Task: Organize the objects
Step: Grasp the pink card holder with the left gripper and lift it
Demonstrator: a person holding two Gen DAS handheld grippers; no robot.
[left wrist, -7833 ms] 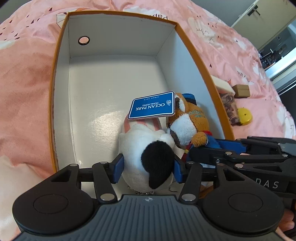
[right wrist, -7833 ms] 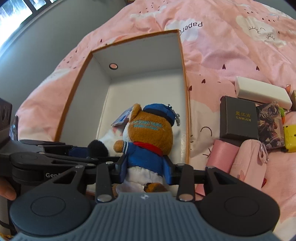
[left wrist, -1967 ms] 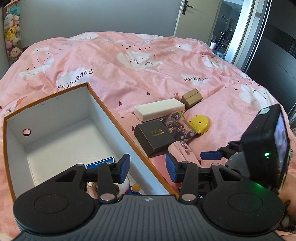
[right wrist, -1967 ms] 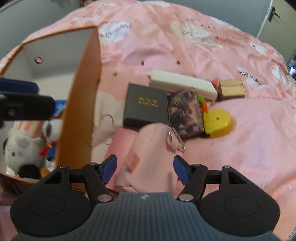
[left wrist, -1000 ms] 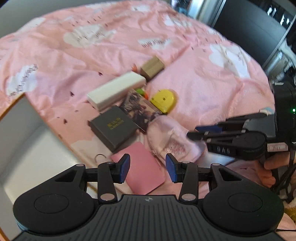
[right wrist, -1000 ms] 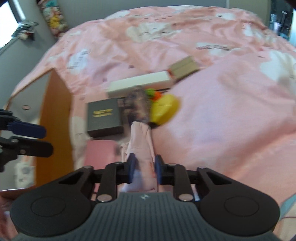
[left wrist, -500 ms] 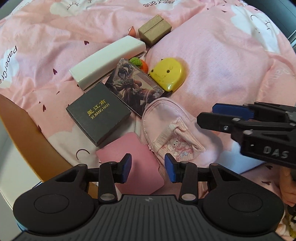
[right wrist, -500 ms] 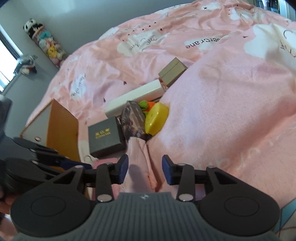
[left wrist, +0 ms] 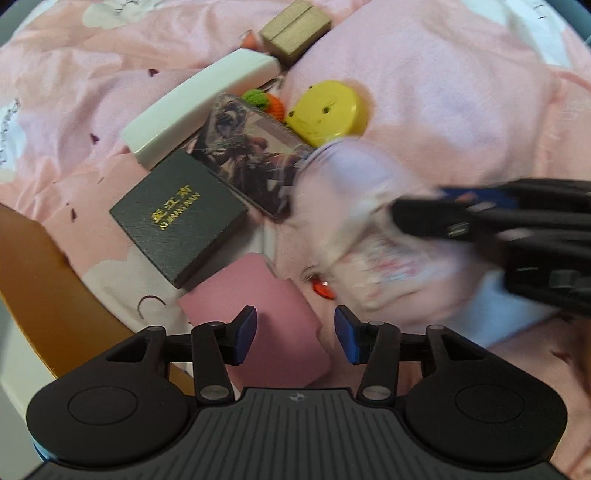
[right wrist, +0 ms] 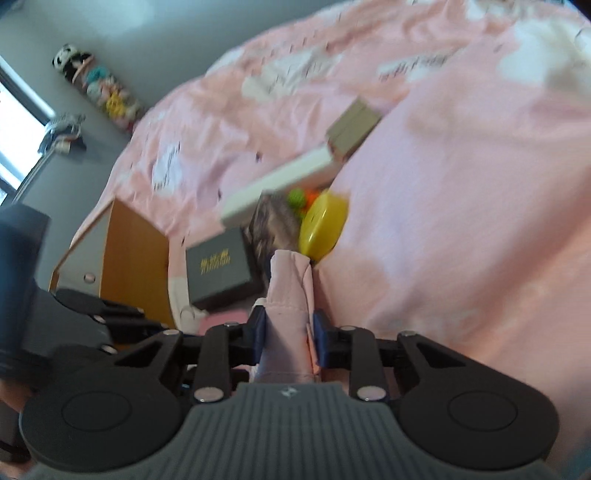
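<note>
A bed [right wrist: 461, 184] spread with a pink, cloud-printed duvet fills the room beneath a plain grey wall [right wrist: 184, 33]. Daylight enters through a window [right wrist: 14, 125] at the left, beside a hanging column of plush toys [right wrist: 98, 86].

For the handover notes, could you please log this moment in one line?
right gripper: shut on pink pouch | left gripper: open over pink card | orange box: nearby
</note>
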